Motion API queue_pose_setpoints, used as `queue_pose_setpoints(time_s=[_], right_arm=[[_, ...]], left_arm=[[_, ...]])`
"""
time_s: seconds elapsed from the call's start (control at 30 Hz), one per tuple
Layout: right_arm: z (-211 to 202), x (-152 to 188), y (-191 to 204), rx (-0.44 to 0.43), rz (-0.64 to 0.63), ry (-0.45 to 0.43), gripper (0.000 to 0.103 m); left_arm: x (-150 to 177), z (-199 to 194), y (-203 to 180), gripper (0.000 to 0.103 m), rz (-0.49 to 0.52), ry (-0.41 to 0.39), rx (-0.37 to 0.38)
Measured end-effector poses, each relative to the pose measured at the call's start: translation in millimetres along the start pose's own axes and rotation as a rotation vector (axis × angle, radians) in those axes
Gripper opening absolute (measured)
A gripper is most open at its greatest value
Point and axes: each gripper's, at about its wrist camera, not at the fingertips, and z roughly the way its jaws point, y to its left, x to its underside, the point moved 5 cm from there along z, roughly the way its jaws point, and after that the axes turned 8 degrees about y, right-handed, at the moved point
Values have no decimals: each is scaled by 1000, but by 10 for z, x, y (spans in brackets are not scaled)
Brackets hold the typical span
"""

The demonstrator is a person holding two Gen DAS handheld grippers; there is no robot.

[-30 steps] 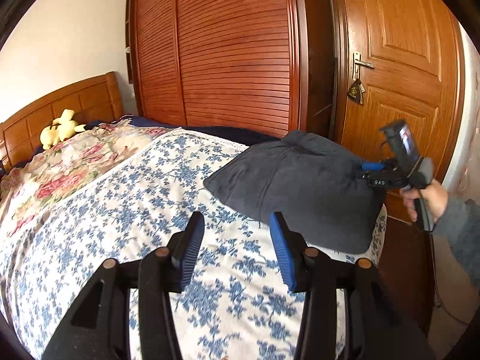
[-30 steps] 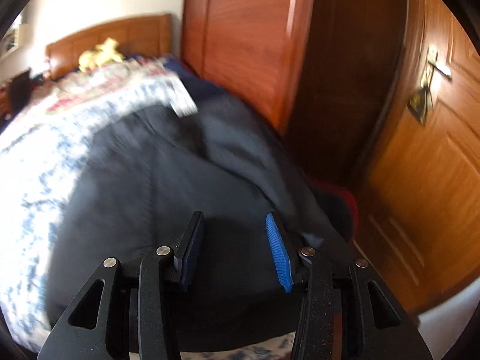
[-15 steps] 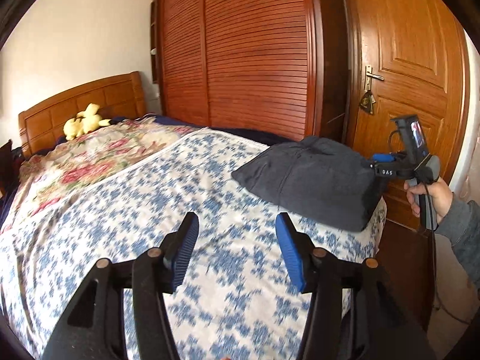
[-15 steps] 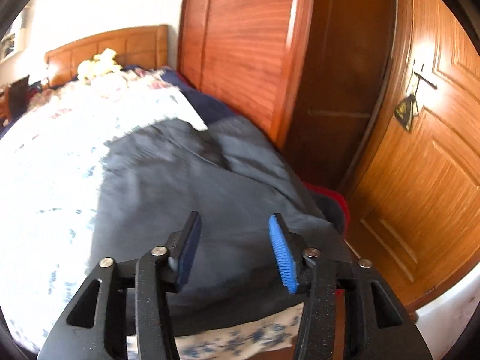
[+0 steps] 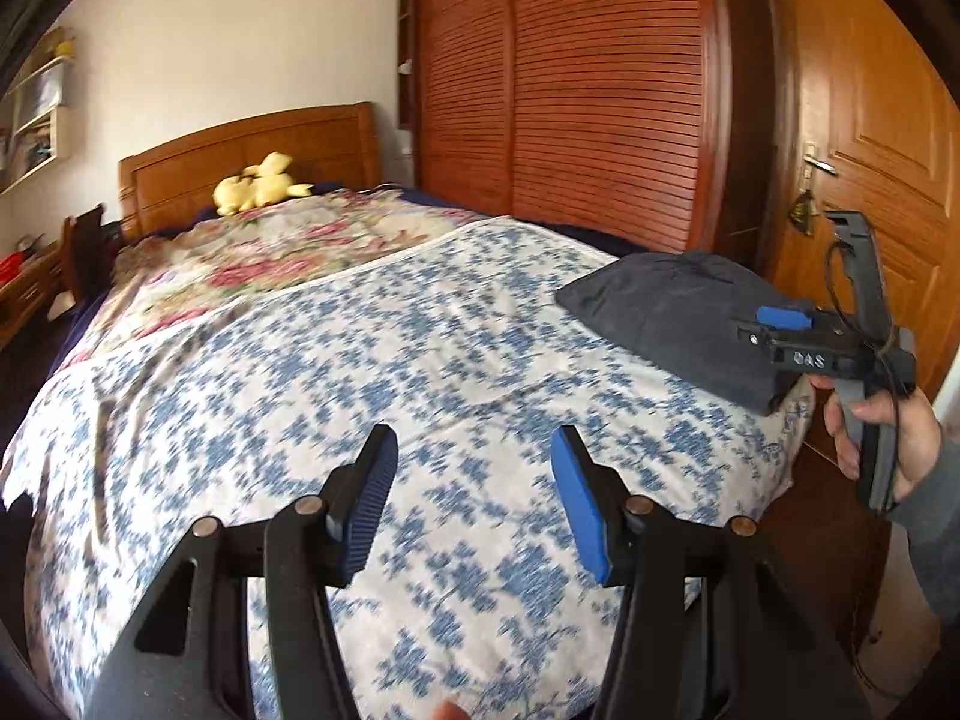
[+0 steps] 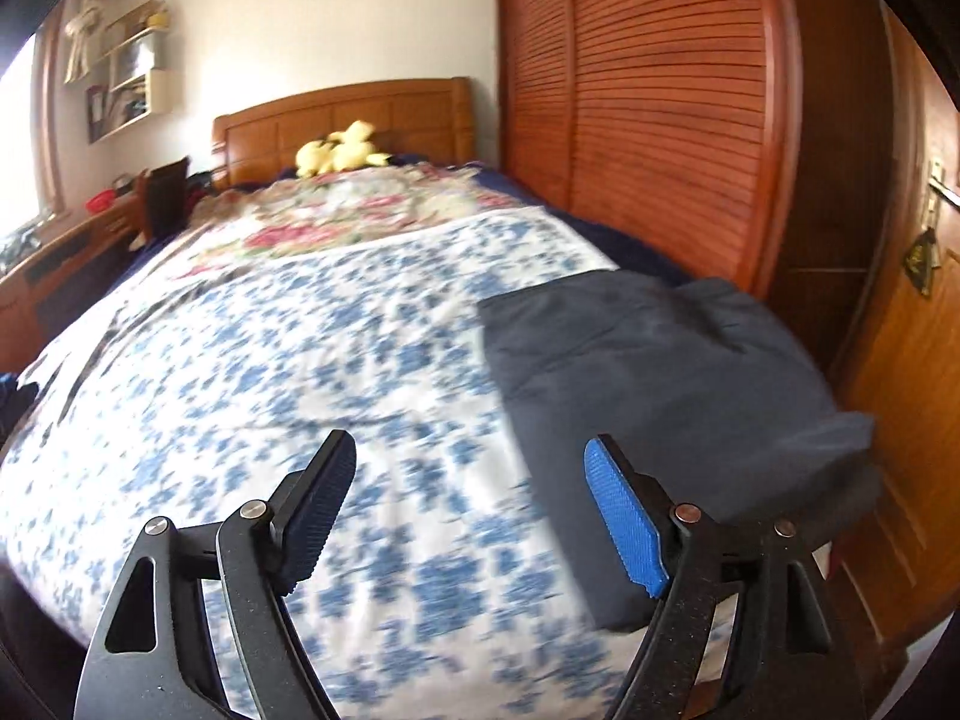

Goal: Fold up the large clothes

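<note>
The left gripper (image 5: 471,501) and right gripper (image 6: 471,516) hover with jaws wide and empty above the blue-flowered bedspread (image 5: 372,372). Beyond them, the folded dark garment (image 6: 648,372) lies at the bed's corner near the wooden door (image 5: 870,138).

Broad open stretch of blue-flowered bedspread (image 5: 372,372) lies reachable; the folded dark garment (image 6: 660,372) fills the corner by the louvred wardrobe (image 6: 660,120) and door (image 5: 870,180), which hem that side.
</note>
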Motion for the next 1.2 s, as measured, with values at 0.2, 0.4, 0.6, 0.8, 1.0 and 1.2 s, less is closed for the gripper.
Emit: queue_pose_setpoints(time_s=[0.2,0.4,0.6,0.8,1.0,1.2], right_arm=[[115,130,606,-75,-56,7,81],[268,220,1118,-140,-105,19,81],[348,378,1544,-188,-154,16,81],[316,551,1859,-242,-168,44,81],[89,648,2122,-270,-175,35,81],[-211,607,2323,-302,-177,0,82]], left_arm=[[284,90,329,52,-70,47,-59],[544,210,646,52,-134,76,-104],[863,234,924,52,-192,105,-171],[1134,66,1087,53,-258,127,-198],[1247,-233,1188,53,-293,100,-233],[1162,-610,1193,53,-302,37,-251]])
